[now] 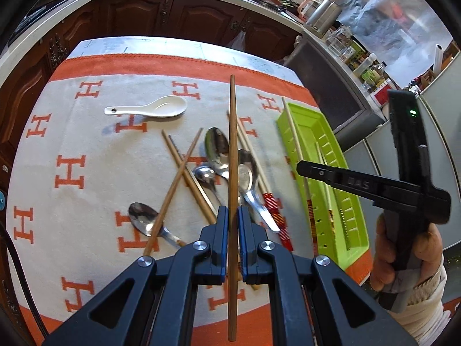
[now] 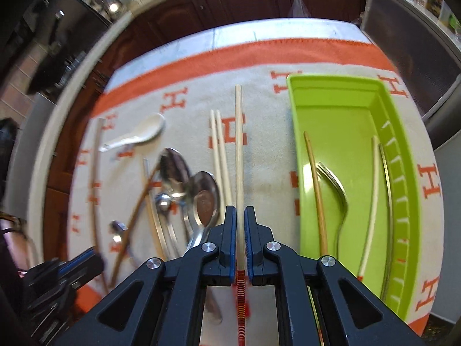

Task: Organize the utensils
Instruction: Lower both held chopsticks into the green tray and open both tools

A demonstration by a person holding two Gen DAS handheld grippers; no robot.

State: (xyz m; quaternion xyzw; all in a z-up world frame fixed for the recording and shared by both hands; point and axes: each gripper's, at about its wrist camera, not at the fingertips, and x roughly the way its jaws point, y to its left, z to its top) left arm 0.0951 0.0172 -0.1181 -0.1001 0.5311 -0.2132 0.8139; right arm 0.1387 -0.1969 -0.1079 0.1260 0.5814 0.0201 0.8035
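The left gripper (image 1: 232, 216) is clamped on a dark brown chopstick (image 1: 232, 155), which runs straight out between its blue pads above the pile of utensils to the left of the green tray (image 2: 403, 132). The right gripper (image 2: 240, 216) is clamped on a pale chopstick (image 2: 239, 144) with a red and yellow banded end; that chopstick is held over the cloth (image 2: 268, 167) just left of the tray. Inside the tray lie a thin brown chopstick (image 2: 317, 190), a metal spoon (image 2: 335, 184), a pale chopstick and a metal strip against the slotted wall on the right. Left of the tray, on the cloth, are two pale chopsticks (image 2: 220, 155) side by side, several metal spoons (image 2: 206, 199), crossed brown chopsticks (image 1: 184, 170) and, farthest from the tray, a white soup spoon (image 1: 155, 106).
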